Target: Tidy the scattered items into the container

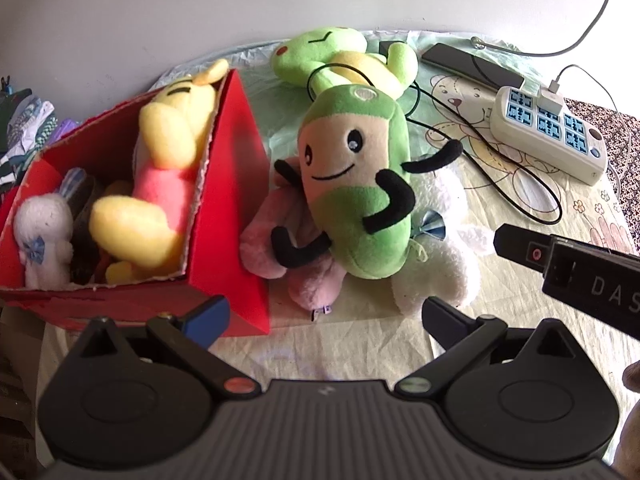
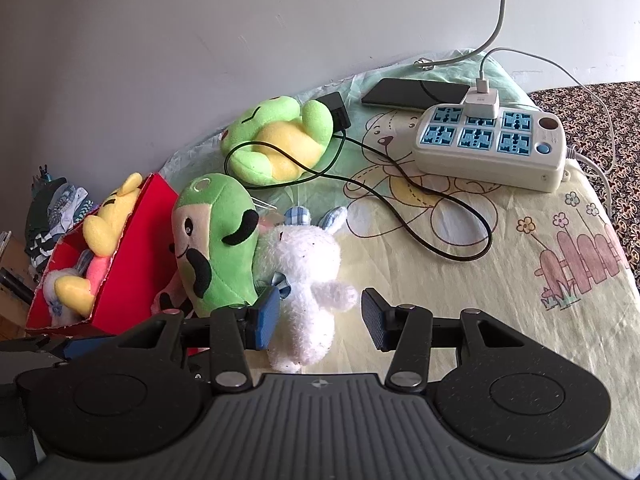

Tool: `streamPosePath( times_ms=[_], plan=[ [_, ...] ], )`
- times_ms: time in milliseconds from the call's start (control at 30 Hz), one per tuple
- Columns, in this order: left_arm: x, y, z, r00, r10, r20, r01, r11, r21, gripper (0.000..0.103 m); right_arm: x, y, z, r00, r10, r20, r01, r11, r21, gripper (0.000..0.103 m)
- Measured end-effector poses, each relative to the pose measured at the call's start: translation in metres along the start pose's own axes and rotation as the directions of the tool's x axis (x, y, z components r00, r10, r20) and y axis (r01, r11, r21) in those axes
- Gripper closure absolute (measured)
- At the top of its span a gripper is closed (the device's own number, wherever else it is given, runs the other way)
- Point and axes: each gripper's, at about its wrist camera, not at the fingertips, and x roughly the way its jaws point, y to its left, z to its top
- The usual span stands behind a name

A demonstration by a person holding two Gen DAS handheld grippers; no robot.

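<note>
bed sheet [image 2: 460, 280], pale yellow-green with cartoon bear and fence print, covers the whole work surface.

red cardboard box [image 1: 224, 216] sits at the left of the sheet, open top, torn rim. inside: yellow bear plush in a pink shirt [image 1: 160, 168] lying lengthwise, head toward the far corner; a small white plush with a blue bow [image 1: 42, 236] in the near left corner; dark items between them, unclear.

green bean-shaped plush [image 1: 356, 184], smiling face, black arms and legs, lies just right of the box, resting on a pink plush [image 1: 276, 232] and against a white rabbit plush [image 2: 304, 280].

green frog plush [image 2: 280, 140] lies farther back, a black cable [image 2: 440, 220] draped over it.

white power strip [image 2: 488, 148] with blue sockets at the far right, a charger plugged in; dark phone [image 2: 412, 92] behind it.

left gripper [image 1: 324, 318]: jaws wide apart, nothing between them, hovering over bare sheet near the pink plush and the box's near corner.

right gripper [image 2: 320, 320]: jaws apart, straddling the white rabbit's lower body; blue left pad [image 2: 268, 316] close at its side, right pad clear of it. not clamped.
</note>
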Motion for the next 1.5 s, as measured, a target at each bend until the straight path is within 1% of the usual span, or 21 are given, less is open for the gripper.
streamPosePath(
  times_ms=[167, 467, 667, 1000, 1200, 1333, 1500],
  plan=[
    [0.006, -0.006, 0.000, 1.000, -0.001, -0.018, 0.002, 1.000, 0.022, 0.001, 0.006, -0.007, -0.001, 1.000, 0.000, -0.025, 0.001, 1.000, 0.031, 0.053],
    [0.011, -0.009, 0.003, 0.999, -0.023, -0.043, 0.024, 0.999, 0.032, 0.001, 0.008, -0.013, 0.000, 1.000, -0.007, -0.027, 0.008, 0.999, 0.053, 0.052],
    [0.010, -0.010, 0.003, 0.999, -0.033, -0.037, 0.035, 0.999, 0.042, 0.001, 0.010, -0.013, -0.001, 0.999, -0.004, -0.038, 0.006, 0.999, 0.053, 0.052],
    [0.016, -0.006, 0.004, 0.998, -0.033, -0.060, 0.035, 0.999, 0.033, 0.001, 0.014, -0.015, -0.002, 0.999, 0.012, -0.053, -0.008, 0.998, 0.065, 0.052],
    [0.018, -0.007, 0.005, 0.997, -0.044, -0.056, 0.047, 0.998, 0.041, 0.001, 0.018, -0.015, 0.000, 0.997, 0.052, -0.061, -0.047, 0.996, 0.073, 0.052],
    [0.016, -0.004, 0.005, 0.998, -0.047, -0.033, 0.049, 0.998, 0.038, 0.001, 0.022, -0.014, 0.002, 0.994, 0.082, -0.066, -0.077, 0.994, 0.071, 0.052],
    [0.015, 0.004, 0.010, 0.996, -0.094, -0.007, 0.094, 0.996, 0.006, 0.001, 0.026, -0.017, 0.006, 0.988, 0.137, -0.067, -0.131, 0.988, 0.088, 0.052]
  ],
)
